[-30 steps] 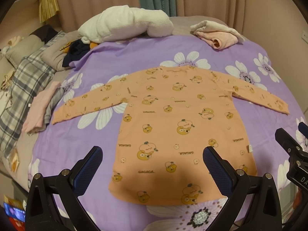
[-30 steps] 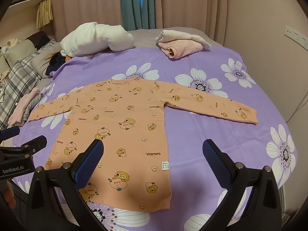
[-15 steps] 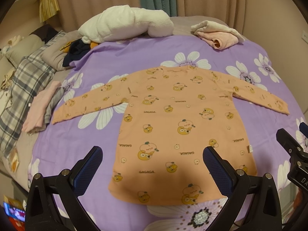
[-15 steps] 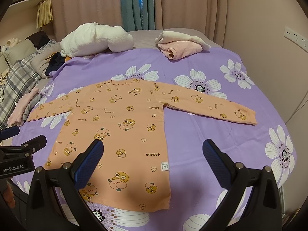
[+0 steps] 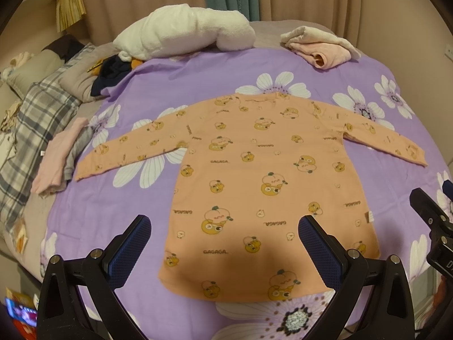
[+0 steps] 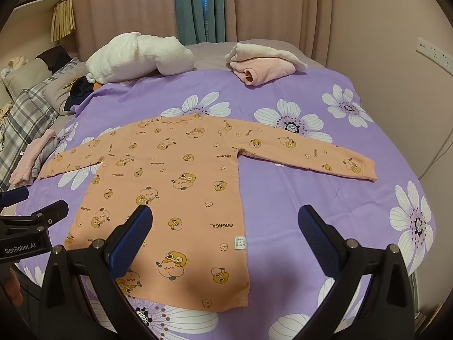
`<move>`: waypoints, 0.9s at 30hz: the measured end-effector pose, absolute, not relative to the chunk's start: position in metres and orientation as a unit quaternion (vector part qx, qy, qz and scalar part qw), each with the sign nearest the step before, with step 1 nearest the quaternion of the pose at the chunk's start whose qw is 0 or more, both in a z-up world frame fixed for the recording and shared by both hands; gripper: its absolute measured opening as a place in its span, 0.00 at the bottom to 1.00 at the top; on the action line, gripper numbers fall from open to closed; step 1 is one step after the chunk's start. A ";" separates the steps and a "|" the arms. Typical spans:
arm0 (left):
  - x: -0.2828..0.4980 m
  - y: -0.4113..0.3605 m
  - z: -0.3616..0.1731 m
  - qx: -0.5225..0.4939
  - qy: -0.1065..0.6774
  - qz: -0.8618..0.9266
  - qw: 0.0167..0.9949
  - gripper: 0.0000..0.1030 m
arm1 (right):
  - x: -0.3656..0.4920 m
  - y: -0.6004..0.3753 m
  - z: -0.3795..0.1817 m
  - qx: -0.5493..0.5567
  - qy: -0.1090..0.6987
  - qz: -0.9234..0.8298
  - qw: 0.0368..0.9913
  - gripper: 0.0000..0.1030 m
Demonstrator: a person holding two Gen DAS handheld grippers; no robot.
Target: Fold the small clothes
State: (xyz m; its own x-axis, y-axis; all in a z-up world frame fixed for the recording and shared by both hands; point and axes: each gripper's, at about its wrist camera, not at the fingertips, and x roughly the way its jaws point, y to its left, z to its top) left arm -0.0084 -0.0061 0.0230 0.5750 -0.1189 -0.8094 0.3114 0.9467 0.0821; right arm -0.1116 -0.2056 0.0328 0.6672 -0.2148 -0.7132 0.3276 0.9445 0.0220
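Note:
An orange long-sleeved child's top with cartoon prints lies flat on the purple flowered bedspread, both sleeves spread out, hem toward me. It also shows in the right wrist view. My left gripper is open and empty, hovering above the hem. My right gripper is open and empty, hovering above the hem's right side. The right gripper's edge shows at the right of the left wrist view, and the left gripper shows at the left of the right wrist view.
A folded pink and cream garment pile and a white fluffy bundle lie at the bed's far end. Folded pink and grey clothes, dark clothes and a plaid blanket lie at the left. Curtains and wall stand behind.
Both grippers have drifted very slightly; the top and the rest of the bed look the same.

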 end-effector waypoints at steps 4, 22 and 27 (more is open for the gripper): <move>-0.006 -0.008 0.021 0.105 0.450 -0.126 0.878 1.00 | -0.113 -0.208 0.030 0.077 0.380 -0.152 0.909 1.00; 0.035 -0.028 -0.011 -0.049 0.509 -0.250 0.822 1.00 | -0.127 -0.320 -0.026 0.339 0.321 -0.085 0.880 1.00; 0.050 -0.036 -0.015 -0.051 0.505 -0.243 0.827 1.00 | -0.138 -0.376 -0.055 0.430 0.267 -0.078 0.859 1.00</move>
State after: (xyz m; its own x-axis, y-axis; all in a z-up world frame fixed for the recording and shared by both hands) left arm 0.0500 -0.0361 -0.0146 0.3720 -0.4530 -0.8102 0.3509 0.8767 -0.3291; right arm -0.1383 -0.3760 -0.0546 0.8448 0.0954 -0.5266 0.3644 0.6182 0.6965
